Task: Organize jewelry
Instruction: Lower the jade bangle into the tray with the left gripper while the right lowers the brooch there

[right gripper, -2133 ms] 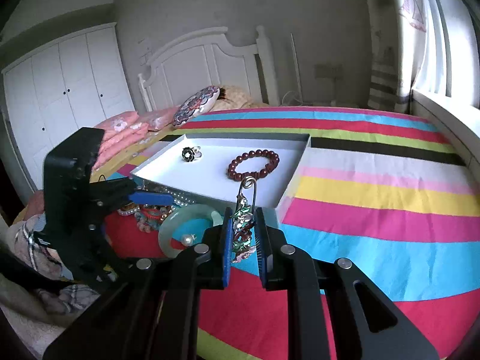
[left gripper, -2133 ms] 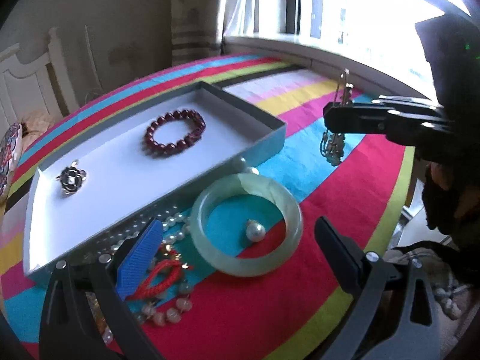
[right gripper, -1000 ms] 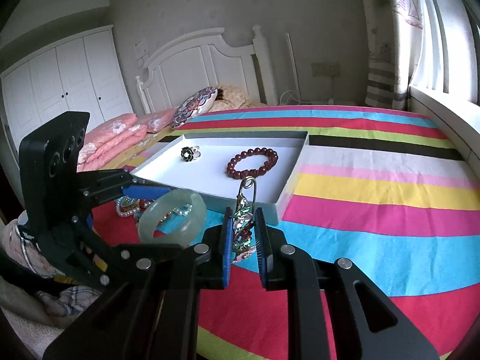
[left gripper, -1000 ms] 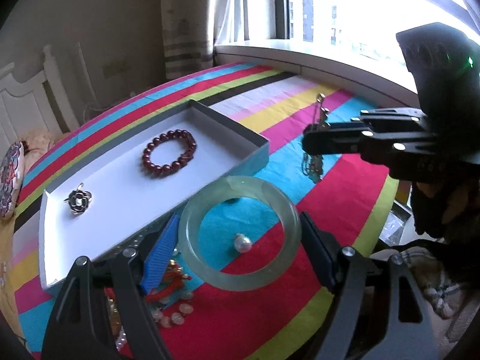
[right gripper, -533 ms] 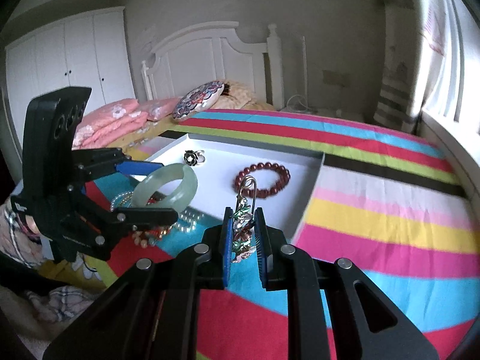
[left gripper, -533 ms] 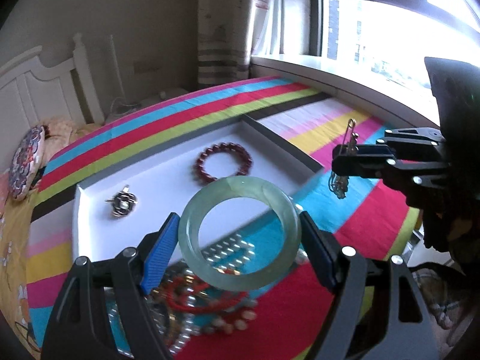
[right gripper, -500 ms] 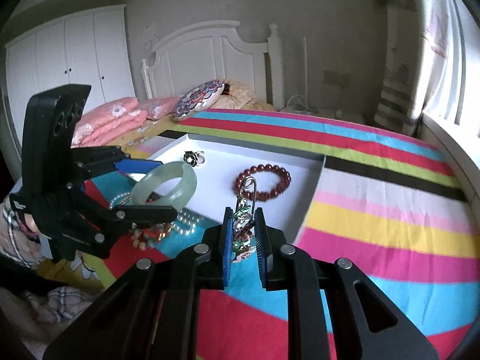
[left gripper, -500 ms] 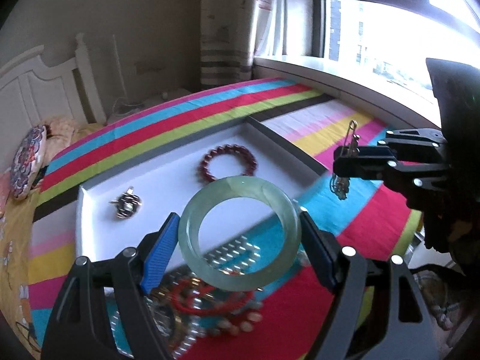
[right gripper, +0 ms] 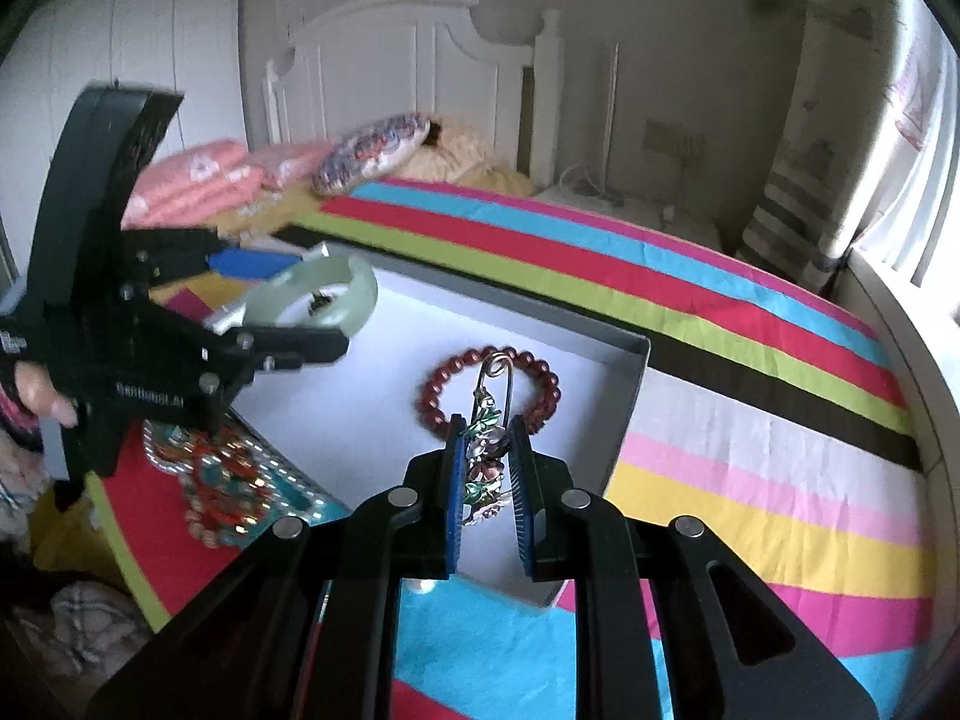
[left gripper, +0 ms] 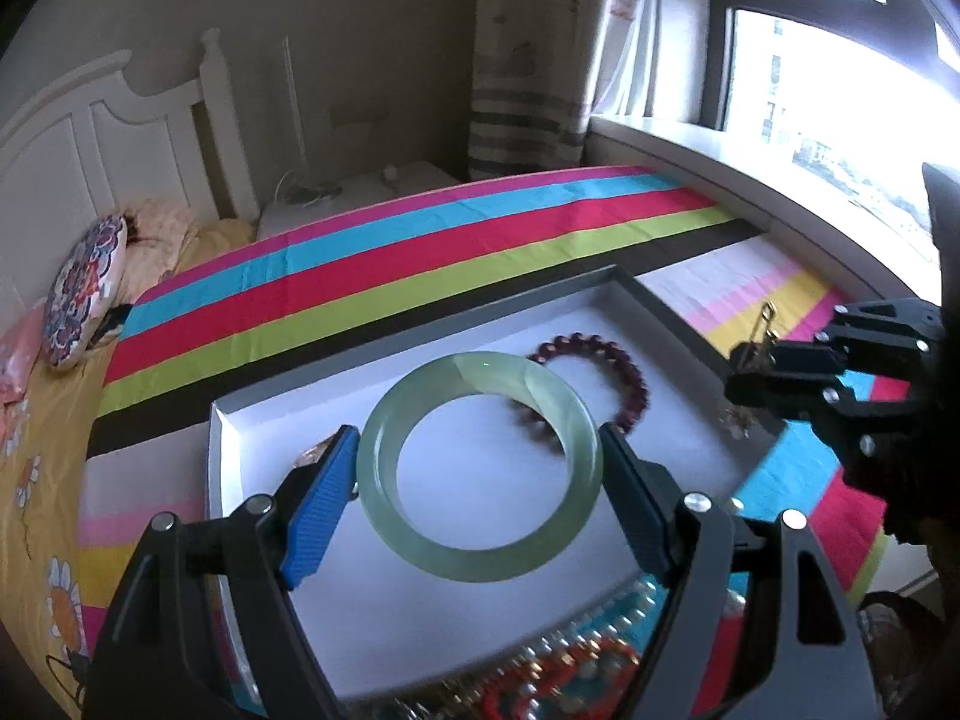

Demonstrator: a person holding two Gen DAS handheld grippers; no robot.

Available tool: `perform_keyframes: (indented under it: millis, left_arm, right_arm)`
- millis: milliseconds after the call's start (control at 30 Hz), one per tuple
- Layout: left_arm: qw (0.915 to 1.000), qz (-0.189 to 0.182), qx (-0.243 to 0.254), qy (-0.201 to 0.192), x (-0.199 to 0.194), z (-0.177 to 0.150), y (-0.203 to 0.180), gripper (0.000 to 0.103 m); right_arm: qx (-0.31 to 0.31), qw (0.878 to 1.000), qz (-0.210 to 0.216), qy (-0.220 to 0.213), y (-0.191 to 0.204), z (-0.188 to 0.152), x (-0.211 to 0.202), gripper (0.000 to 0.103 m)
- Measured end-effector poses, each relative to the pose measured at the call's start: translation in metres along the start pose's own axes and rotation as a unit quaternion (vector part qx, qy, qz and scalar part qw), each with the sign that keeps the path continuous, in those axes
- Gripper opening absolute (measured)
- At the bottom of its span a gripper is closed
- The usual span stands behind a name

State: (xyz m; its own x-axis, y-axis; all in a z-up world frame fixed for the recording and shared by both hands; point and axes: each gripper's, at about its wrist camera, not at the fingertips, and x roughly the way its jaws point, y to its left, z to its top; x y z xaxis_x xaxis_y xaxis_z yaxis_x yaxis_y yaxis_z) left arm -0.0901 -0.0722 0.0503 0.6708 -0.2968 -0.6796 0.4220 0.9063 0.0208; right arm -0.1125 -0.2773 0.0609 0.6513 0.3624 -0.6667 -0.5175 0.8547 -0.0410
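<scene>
writing: white lettering on the side of the left gripper body in the right wrist view, too blurred to read; no other labels or brands legible
left gripper [left gripper: 480, 468]: jaws spread wide, pads pressed on both sides of the jade bangle [left gripper: 480, 468]; bangle is held up over the tray, not resting on it
right gripper [right gripper: 487, 480]: jaws nearly closed, pinching a brooch [right gripper: 485, 468]; its safety-pin clasp sticks up above the pads
tray [left gripper: 672, 306]: 1, shallow grey box with white floor, on the striped bedspread [left gripper: 420, 252]
bead bracelet [right gripper: 489, 390]: 1, dark red, lying flat in the tray; from the left wrist view it sits at about 1 o'clock of the bangle, partly hidden behind it
small dark piece [right gripper: 318, 303]: 1, in the tray, seen through the bangle's hole in the right wrist view; too small to tell what it is
loose pile [right gripper: 228, 480]: red, pearl and teal beaded pieces heaped on the bedspread outside the tray; at about 9 o'clock of the right gripper; count cannot be told, they overlap
pillows: 1 patterned round cushion [right gripper: 375, 150], stack of pink ones at its 9 o'clock by the headboard
grippers count: 2, both in view; right gripper shows at 3 o'clock in the left wrist view, left gripper at 9 o'clock in the right wrist view
person: fingers [right gripper: 42, 390] visible behind the left gripper body
</scene>
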Motion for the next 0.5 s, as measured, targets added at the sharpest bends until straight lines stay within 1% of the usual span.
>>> perform_keyframes:
  millis: [233, 333, 500]
  left_arm:
    - [0.9994, 0.011, -0.011, 0.031, 0.030, 0.009, 0.011, 0.078]
    - [0.9992, 0.012, -0.010, 0.037, 0.038, 0.013, 0.011, 0.078]
    - [0.9985, 0.015, -0.016, 0.051, 0.052, 0.017, 0.012, 0.078]
  right_arm:
    - [-0.048, 0.996, -0.036, 0.066, 0.009, 0.000, 0.028, 0.017]
    - [-0.059, 0.995, -0.040, 0.076, 0.011, 0.000, 0.033, 0.017]
    - [-0.053, 0.995, -0.027, 0.085, 0.013, 0.003, 0.042, 0.017]
